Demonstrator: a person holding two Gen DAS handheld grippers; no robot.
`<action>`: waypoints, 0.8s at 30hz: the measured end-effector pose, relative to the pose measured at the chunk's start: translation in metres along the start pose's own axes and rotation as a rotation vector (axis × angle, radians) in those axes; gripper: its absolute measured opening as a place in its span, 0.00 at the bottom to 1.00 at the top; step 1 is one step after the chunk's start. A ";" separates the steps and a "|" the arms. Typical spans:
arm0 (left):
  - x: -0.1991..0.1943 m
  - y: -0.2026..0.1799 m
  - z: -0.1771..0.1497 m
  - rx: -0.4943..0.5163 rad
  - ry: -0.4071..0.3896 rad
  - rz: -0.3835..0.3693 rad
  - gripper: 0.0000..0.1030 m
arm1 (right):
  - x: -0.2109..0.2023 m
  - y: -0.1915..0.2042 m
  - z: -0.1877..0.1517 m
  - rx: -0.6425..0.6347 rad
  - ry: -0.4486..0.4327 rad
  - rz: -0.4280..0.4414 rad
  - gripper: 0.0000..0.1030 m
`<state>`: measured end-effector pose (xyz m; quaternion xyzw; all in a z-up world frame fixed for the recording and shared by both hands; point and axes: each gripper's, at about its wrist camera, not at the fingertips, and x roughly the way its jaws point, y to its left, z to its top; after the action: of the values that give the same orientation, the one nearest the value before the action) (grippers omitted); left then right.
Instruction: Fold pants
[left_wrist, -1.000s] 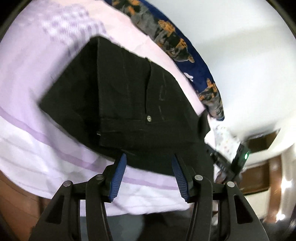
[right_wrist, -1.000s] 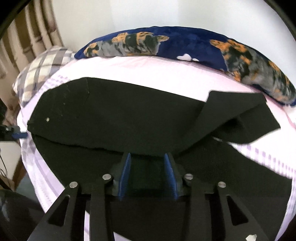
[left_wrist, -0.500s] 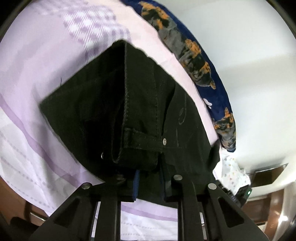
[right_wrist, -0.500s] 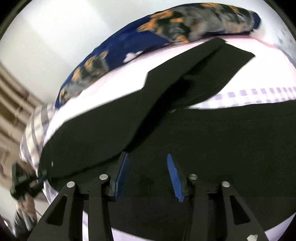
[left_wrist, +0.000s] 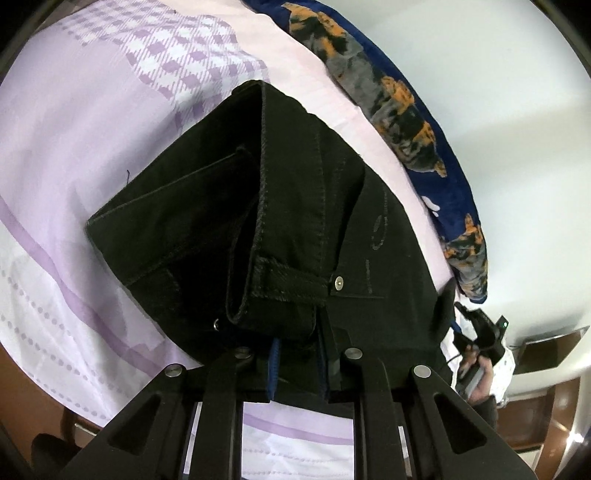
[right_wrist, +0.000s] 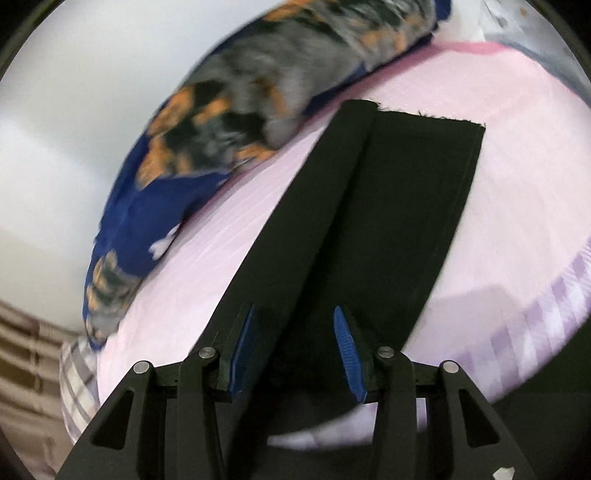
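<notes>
Nearest the left wrist camera, the left gripper (left_wrist: 297, 363) has its fingers (left_wrist: 274, 365) narrowed onto the waistband of the black pants (left_wrist: 303, 206), pinching the cloth just below a belt loop and a metal rivet (left_wrist: 338, 283). That waist end is bunched and rolled where it is held, with its inside showing to the left. Nearest the right wrist camera, the right gripper (right_wrist: 293, 349) hovers over the leg end of the pants (right_wrist: 376, 229), its fingers (right_wrist: 345, 350) partly apart with dark cloth lying between them; I see no squeeze on it, so I read it as not gripping.

The pants lie on a bed (left_wrist: 74, 155) with a lilac sheet. The legs look laid one on the other lengthwise, their hems nearly level at the far end, so the first fold seems done. Bringing waist and hems together, then smoothing, appears to remain.

Farther off, a blue and orange patterned pillow (right_wrist: 207, 122) lies along the far edge of the bed, apart from the pants. It leaves little bare sheet beyond the hems.
</notes>
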<state>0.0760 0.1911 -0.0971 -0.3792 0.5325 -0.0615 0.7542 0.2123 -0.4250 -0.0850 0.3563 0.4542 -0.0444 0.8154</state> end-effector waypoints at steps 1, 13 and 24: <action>0.000 -0.001 0.001 0.001 0.002 0.004 0.16 | 0.006 -0.002 0.006 0.018 0.007 0.008 0.40; -0.001 -0.010 0.021 0.039 0.008 0.049 0.15 | -0.018 0.017 0.035 -0.014 -0.069 0.020 0.04; -0.021 -0.039 0.066 0.296 0.010 0.058 0.15 | -0.165 -0.009 -0.039 0.036 -0.195 0.013 0.04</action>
<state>0.1355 0.2075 -0.0463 -0.2481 0.5320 -0.1194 0.8007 0.0849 -0.4483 0.0244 0.3677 0.3694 -0.0816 0.8495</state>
